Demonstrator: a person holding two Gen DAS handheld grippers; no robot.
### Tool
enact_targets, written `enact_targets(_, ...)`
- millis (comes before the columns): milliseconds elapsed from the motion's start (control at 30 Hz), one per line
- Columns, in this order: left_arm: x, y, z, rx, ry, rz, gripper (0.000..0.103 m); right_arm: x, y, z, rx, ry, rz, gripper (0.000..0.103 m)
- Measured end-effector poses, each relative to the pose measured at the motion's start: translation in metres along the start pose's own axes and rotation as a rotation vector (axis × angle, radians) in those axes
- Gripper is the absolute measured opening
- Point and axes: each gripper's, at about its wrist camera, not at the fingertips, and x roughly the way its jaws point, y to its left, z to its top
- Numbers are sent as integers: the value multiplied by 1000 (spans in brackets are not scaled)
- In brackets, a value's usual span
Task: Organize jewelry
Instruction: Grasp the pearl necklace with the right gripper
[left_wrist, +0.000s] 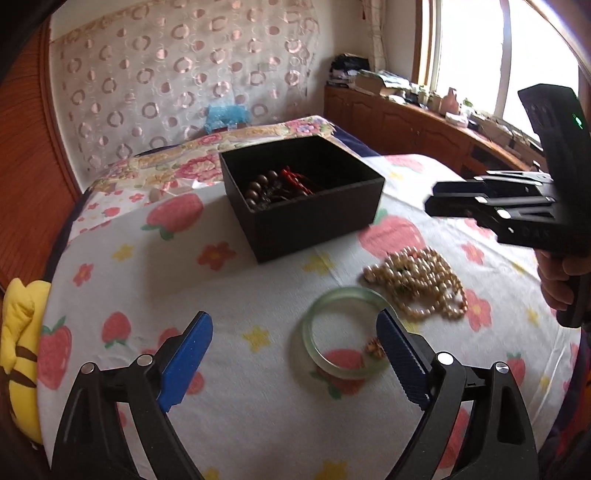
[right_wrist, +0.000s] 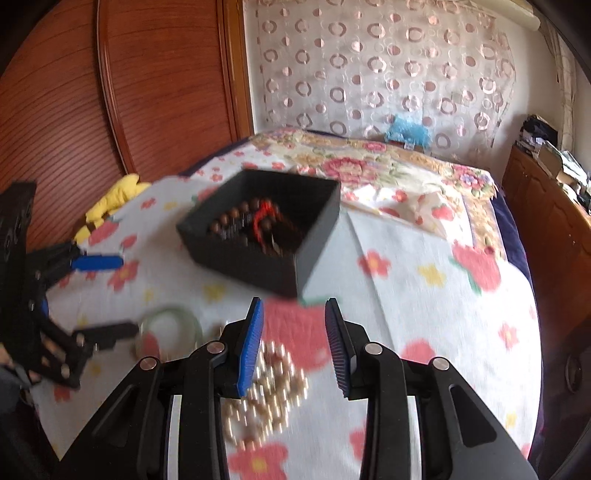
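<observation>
A bed (left_wrist: 229, 413) carries everything, spread with a white sheet printed with strawberries and small red and yellow flowers. Toward the head end a floral quilt (left_wrist: 177, 162) lies across it. A black open box (left_wrist: 314, 221) sits near the middle of the bed, with dark brown beads and something red inside. Nearer the foot edge a pale green bangle (left_wrist: 314, 354) lies flat on the sheet, and just beside it a heap of cream pearl beads (left_wrist: 417, 288). A small brownish ornament (left_wrist: 375, 347) lies within the bangle's ring. At the bed's left edge rests a yellow plush toy (left_wrist: 20, 350).
</observation>
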Motion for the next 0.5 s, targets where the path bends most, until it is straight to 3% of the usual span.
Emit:
enact_targets(233,-5,-9,-7,11,12,-8,87,-14,1,-35,20,35,19,36)
enact_targets(500,-8,-18,-10,15,21,-16,87,-1,12,-51,17,104,14,25)
